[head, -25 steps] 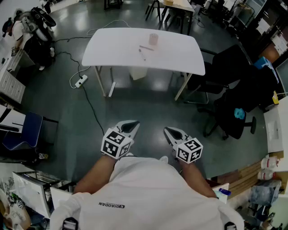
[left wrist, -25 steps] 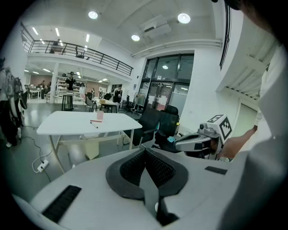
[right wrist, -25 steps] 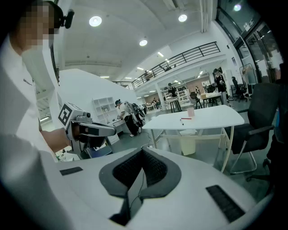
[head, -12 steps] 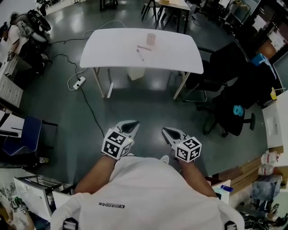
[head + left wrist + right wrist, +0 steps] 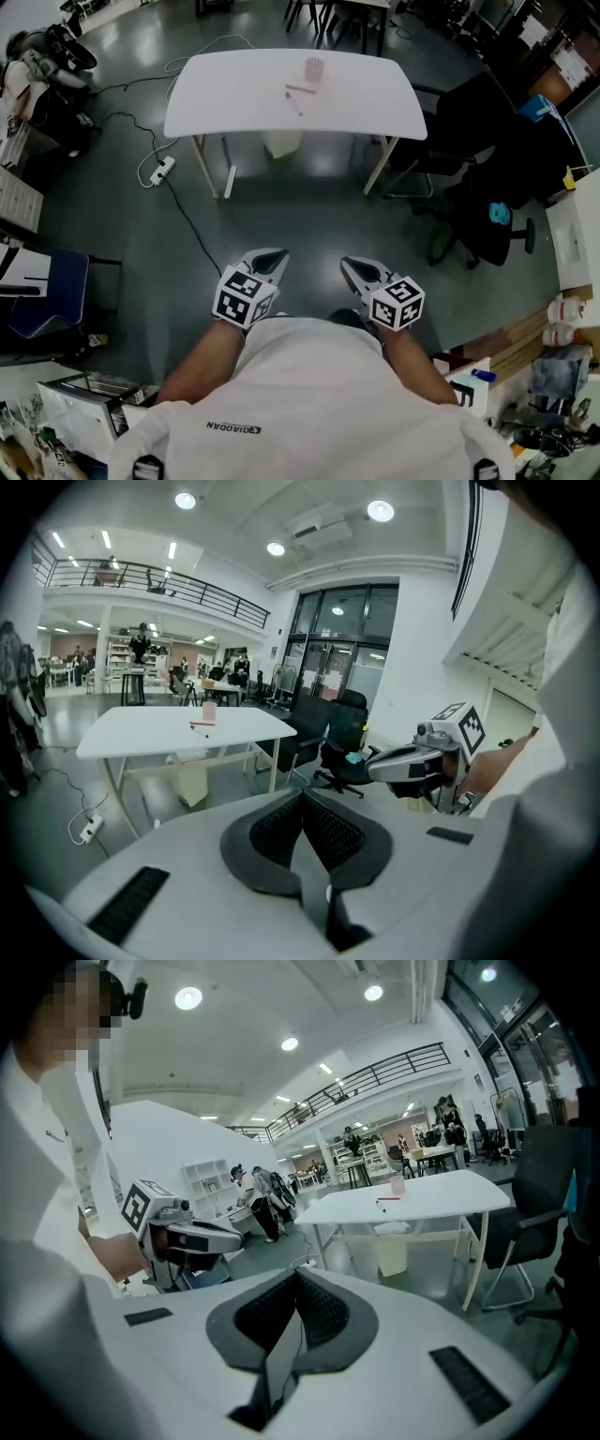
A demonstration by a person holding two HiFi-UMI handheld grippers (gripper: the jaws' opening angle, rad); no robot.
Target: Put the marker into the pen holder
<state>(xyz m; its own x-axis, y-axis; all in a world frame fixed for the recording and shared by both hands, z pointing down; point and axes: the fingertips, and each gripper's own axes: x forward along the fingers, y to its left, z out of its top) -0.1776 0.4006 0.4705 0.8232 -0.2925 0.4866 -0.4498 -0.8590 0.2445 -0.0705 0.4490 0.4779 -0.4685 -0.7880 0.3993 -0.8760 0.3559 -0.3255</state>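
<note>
Far ahead stands a white table (image 5: 234, 94) that carries a pink pen holder (image 5: 314, 69), a red marker (image 5: 301, 90) and a dark marker (image 5: 294, 99). The same pen holder (image 5: 208, 712) and red marker (image 5: 201, 725) show small in the left gripper view. In the right gripper view the pen holder (image 5: 398, 1186) and red marker (image 5: 388, 1199) sit on the table too. My left gripper (image 5: 270, 262) and right gripper (image 5: 357, 272) are held close to my body, over the floor, well short of the table. Both are shut with nothing between their jaws.
Black office chairs (image 5: 487, 159) stand right of the table. A white bin (image 5: 281, 142) sits under it. A power strip with a cable (image 5: 159, 171) lies on the floor at the left. Desks and clutter line both sides; people stand in the background (image 5: 242, 1194).
The table has shifted up in the head view and both grippers have moved slightly forward with my body. Both stay shut and empty.
</note>
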